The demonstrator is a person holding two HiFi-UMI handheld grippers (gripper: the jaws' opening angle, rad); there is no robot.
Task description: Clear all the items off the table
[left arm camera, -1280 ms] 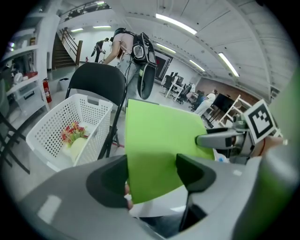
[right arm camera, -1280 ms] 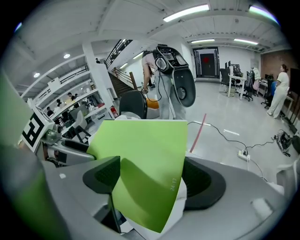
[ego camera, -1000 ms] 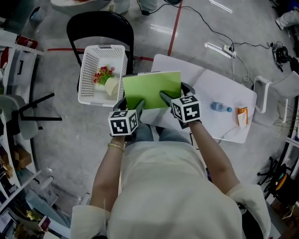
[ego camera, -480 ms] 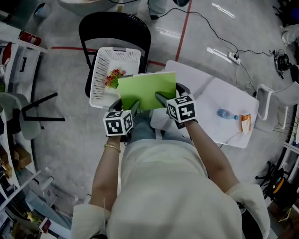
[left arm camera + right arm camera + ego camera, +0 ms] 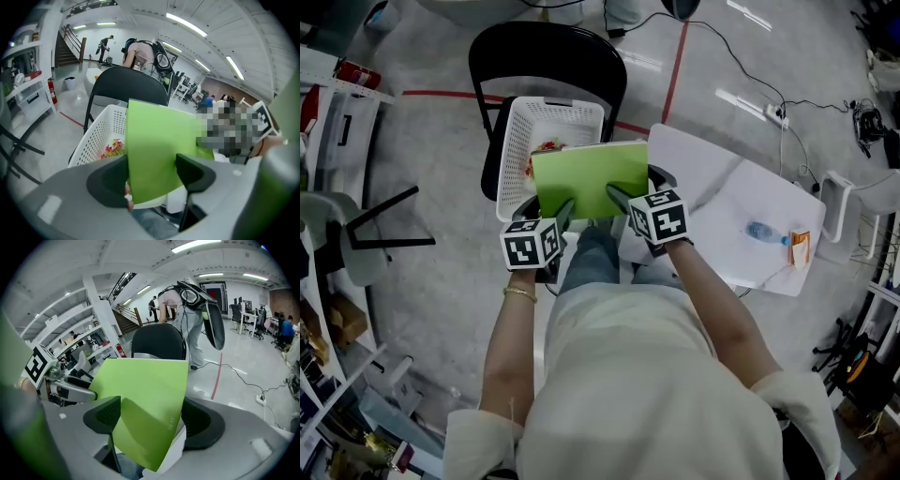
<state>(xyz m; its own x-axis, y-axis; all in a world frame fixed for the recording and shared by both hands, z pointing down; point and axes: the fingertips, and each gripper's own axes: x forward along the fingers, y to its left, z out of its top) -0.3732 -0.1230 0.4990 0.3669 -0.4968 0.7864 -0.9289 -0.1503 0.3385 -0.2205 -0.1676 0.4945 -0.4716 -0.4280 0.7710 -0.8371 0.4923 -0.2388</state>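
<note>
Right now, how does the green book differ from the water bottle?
The green book is in the air, gripped by the left tongs and right tongs near the white basket; the water bottle lies untouched on the white table. The book is flat and opaque green, the bottle rounded and bluish. Neither is in the basket yet.

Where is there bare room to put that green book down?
The white table is bare between the green book and the bottle and orange carton at its right end. The basket is more crowded: flowers lie inside.

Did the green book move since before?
Yes. The green book has shifted left, away from the table and over the white basket.
</note>
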